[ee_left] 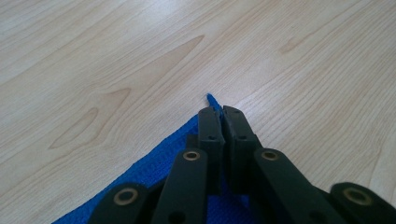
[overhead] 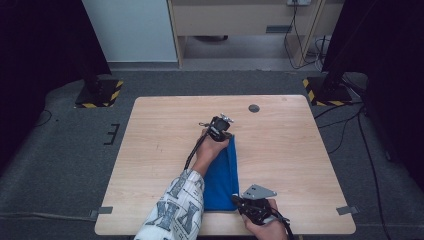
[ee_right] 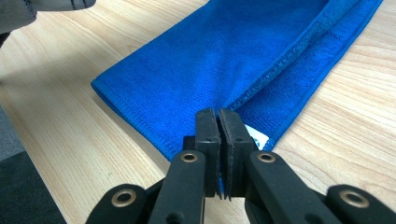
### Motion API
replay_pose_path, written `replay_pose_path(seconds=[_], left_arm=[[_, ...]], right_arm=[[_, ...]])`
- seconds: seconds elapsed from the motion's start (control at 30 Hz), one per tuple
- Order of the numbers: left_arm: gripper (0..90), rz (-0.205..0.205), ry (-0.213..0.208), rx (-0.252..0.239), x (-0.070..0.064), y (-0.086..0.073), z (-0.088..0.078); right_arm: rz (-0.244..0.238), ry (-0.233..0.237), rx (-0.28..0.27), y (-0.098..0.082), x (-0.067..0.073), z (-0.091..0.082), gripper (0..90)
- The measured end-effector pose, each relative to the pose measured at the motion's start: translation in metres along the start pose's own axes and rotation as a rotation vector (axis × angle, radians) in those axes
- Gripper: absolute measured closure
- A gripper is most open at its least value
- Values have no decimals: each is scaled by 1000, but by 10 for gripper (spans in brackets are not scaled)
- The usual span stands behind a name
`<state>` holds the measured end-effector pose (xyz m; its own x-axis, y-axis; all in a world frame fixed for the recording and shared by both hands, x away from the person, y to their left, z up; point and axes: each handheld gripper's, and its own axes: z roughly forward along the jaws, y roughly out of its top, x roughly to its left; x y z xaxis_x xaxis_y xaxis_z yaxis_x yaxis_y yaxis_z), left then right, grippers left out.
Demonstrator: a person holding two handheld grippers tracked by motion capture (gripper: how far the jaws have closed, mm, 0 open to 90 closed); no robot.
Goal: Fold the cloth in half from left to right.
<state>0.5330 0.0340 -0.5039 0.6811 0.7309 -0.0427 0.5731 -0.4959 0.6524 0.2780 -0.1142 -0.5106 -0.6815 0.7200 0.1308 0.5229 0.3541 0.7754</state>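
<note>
- A blue microfibre cloth (overhead: 223,175), folded into a long narrow strip, lies on the pale wood-grain counter (overhead: 165,130), slightly right of centre, its long axis running from the near edge toward the far side.
- The left gripper (overhead: 222,126) sits at the far end of the strip, the person's patterned sleeve (overhead: 172,210) lying along the cloth's left side; the right gripper (overhead: 247,202) sits at the near end, by the counter's front edge.
- In the left gripper view the jaws are pressed together on the far corner of the cloth (ee_left: 212,100), a blue tip poking out past them.
- In the right gripper view the jaws are likewise clamped on the near corner (ee_right: 252,133), beside a small white label (ee_right: 259,137).
- With each end pinched, the strip stretches straight between the two hands; any coming lift or fold likely turns on carrying one end along that axis toward the other.
</note>
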Motion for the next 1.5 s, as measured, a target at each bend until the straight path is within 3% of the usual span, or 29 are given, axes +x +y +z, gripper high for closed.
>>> replay_pose_path(seconds=[0.4, 0.47, 0.57, 0.83, 1.03, 1.2, 1.33, 1.5], left_arm=[[815, 10, 8, -11, -3, 0, 0], [732, 5, 17, -24, -3, 1, -1], [562, -1, 18, -51, -3, 1, -5], [313, -10, -7, -106, -1, 1, -22], [175, -6, -10, -118, 0, 0, -39], [93, 17, -21, -112, 1, -11, -57], [61, 29, -6, -105, 5, -21, -73], [57, 12, -5, -116, 14, -32, -90]], right_arm=[[-4, -2, 25, -4, -2, 3, 856], [7, -2, 35, -5, -4, 4, 802], [1, 4, 52, -5, -6, 4, 652], [2, -6, 52, 0, -10, 3, 348], [13, -18, 42, 6, -18, 2, 249], [24, -26, 46, 13, -30, 4, 187], [34, -31, 57, 20, -39, 8, 172], [41, -42, 57, 30, -49, 10, 142]])
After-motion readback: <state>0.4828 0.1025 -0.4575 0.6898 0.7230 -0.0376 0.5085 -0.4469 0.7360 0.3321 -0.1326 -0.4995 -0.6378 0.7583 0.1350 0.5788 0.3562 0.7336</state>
